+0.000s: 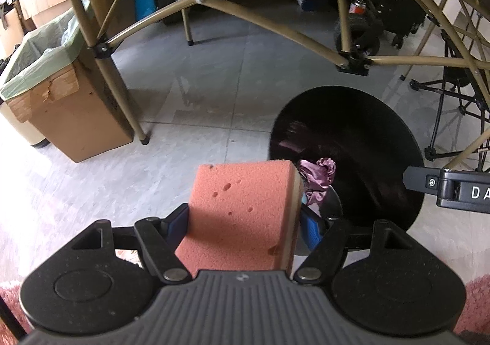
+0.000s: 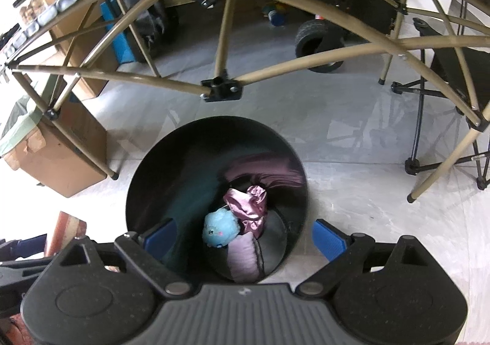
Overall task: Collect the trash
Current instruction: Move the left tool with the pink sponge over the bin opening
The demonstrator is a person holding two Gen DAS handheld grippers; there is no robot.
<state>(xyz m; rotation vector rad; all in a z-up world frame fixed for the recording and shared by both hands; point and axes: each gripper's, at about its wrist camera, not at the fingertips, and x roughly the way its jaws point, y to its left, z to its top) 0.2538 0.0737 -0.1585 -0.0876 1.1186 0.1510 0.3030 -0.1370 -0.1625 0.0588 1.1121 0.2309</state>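
Observation:
My left gripper (image 1: 242, 225) is shut on a pink sponge (image 1: 242, 207), which fills the space between its blue pads and sticks out forward. It hangs just left of a round black bin (image 1: 367, 136) standing on the floor. Crumpled purple foil (image 1: 318, 179) shows inside the bin beside the sponge's edge. In the right wrist view my right gripper (image 2: 245, 237) is open and empty, directly above the black bin (image 2: 153, 179). Inside lie a light blue fluffy toy (image 2: 220, 228), purple foil (image 2: 248, 207) and a pale purple cushion-like piece (image 2: 245, 259).
A folding table's tan metal frame (image 1: 245, 17) arches over the grey tiled floor (image 1: 199, 93). A cardboard box with a green liner (image 1: 61, 100) stands at the left. A black folding chair frame (image 2: 444, 130) is at the right. Wheels and clutter lie behind.

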